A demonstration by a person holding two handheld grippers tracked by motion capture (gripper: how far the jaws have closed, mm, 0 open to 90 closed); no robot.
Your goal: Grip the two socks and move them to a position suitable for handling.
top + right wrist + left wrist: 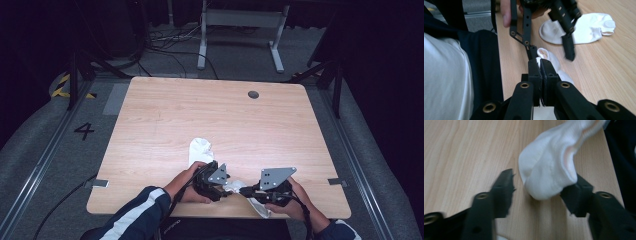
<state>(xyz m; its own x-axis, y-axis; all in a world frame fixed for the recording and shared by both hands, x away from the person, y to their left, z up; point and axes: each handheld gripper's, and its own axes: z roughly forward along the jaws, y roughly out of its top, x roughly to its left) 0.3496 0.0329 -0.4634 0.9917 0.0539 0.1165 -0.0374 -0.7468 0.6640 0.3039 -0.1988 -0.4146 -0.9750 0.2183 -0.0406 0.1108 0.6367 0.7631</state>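
White sock [549, 58], soft and limp, hangs pinched in right gripper [540, 65] near table's [225, 110] front edge; left gripper [541, 186] spread around toe, best cuff-grabbed.

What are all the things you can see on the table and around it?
held sock: one, white, pinched at the table's near edge
other sock: one, white, lying flat on the table left of the middle
table: one, light wood, with a dark round hole near the far right corner
metal frame: one, grey, on the floor behind the table
cables: several, black, on the floor beyond the table
left gripper: one, black, jaws apart around the held sock's end
right gripper: one, black, shut on the held sock
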